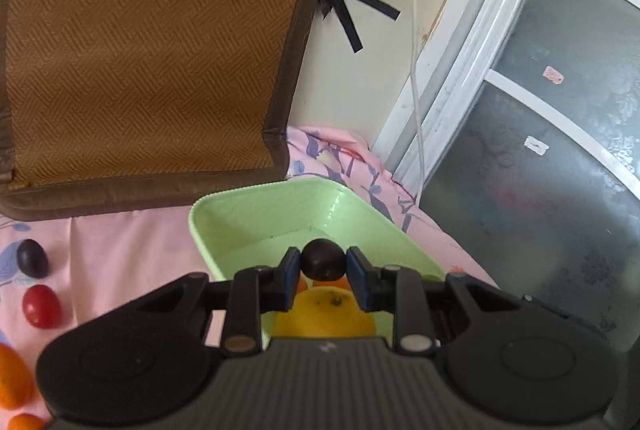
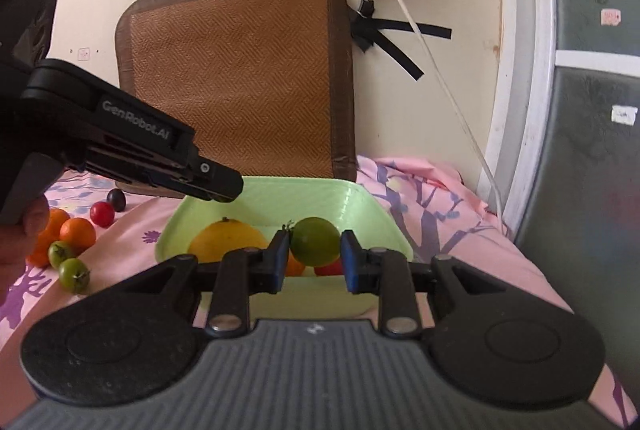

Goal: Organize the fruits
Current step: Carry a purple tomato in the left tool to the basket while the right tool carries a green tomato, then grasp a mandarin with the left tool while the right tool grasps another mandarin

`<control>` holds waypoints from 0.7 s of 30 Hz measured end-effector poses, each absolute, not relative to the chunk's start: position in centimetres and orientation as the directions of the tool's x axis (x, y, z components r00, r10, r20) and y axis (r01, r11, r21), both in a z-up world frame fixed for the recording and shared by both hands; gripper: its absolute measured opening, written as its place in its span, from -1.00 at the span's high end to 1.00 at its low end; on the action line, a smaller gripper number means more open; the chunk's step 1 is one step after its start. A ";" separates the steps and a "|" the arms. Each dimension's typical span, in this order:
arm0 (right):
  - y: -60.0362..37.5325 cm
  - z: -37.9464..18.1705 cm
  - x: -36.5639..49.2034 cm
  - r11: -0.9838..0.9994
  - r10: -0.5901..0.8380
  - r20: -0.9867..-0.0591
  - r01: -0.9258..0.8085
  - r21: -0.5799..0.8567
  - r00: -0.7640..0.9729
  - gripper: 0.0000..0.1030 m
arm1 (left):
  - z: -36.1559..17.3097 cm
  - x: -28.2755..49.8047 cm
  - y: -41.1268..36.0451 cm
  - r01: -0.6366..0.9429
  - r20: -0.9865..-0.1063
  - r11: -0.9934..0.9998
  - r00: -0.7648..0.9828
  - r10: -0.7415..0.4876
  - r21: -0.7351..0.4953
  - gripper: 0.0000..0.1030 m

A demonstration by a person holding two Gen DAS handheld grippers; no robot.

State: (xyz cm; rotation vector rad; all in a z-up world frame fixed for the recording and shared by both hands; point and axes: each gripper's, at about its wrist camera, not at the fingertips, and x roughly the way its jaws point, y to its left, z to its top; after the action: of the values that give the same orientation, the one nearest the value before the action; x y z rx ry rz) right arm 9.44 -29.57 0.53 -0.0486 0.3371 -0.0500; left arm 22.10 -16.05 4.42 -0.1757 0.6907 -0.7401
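The left tongs (image 1: 324, 264) grip a dark grape (image 1: 323, 258) over the green tray (image 1: 224, 213); the right tongs (image 2: 314, 254) clamp a green tomato (image 2: 315, 241) above its near rim. Only the right view shows loose fruit (image 2: 76, 232) left of the tray.

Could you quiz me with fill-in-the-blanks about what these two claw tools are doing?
1. The left gripper holds a dark ____ between its fingers.
2. The right gripper frames a fruit whose color is ____.
3. Both hover above a light green ____.
4. Behind it, a woven mat leans against the ____.

Missing words: grape; green; tray; wall
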 end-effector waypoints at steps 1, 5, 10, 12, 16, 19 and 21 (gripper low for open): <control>-29.7 0.4 9.6 0.998 -0.057 -0.325 0.044 -0.048 0.944 0.39 | 4.0 22.7 -16.4 0.552 -0.530 0.740 0.525 -0.667 -0.385 0.49; -30.1 -0.1 9.4 0.998 -0.058 -0.310 0.051 -0.032 0.949 0.36 | 2.9 23.8 -17.1 0.528 -0.563 0.758 0.517 -0.645 -0.383 0.49; -30.5 0.3 8.1 0.997 -0.072 -0.231 0.068 -0.026 0.970 0.23 | 3.7 23.0 -16.8 0.542 -0.552 0.757 0.529 -0.644 -0.363 0.40; -30.8 0.5 7.6 0.996 -0.084 -0.197 0.083 -0.015 0.977 0.23 | 5.4 21.8 -15.5 0.559 -0.504 0.742 0.550 -0.666 -0.370 0.40; -31.6 1.2 5.8 0.992 -0.114 -0.077 0.118 0.045 0.991 0.23 | 9.4 18.5 -9.3 0.550 -0.394 0.737 0.624 -0.675 -0.393 0.40; -31.5 2.0 4.5 0.992 -0.094 -0.031 0.096 0.081 0.995 0.20 | 11.2 15.7 -3.2 0.481 -0.345 0.786 0.715 -0.608 -0.387 0.40; -30.6 2.6 3.9 0.995 -0.026 -0.041 0.029 0.095 0.999 0.19 | 11.0 14.3 0.5 0.406 -0.361 0.829 0.760 -0.540 -0.384 0.40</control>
State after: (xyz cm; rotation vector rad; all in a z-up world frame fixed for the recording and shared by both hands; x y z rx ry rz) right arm 3.91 -30.61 2.59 0.0962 0.0402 -0.0275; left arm 14.27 0.48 11.03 -0.2926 0.4797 -0.5228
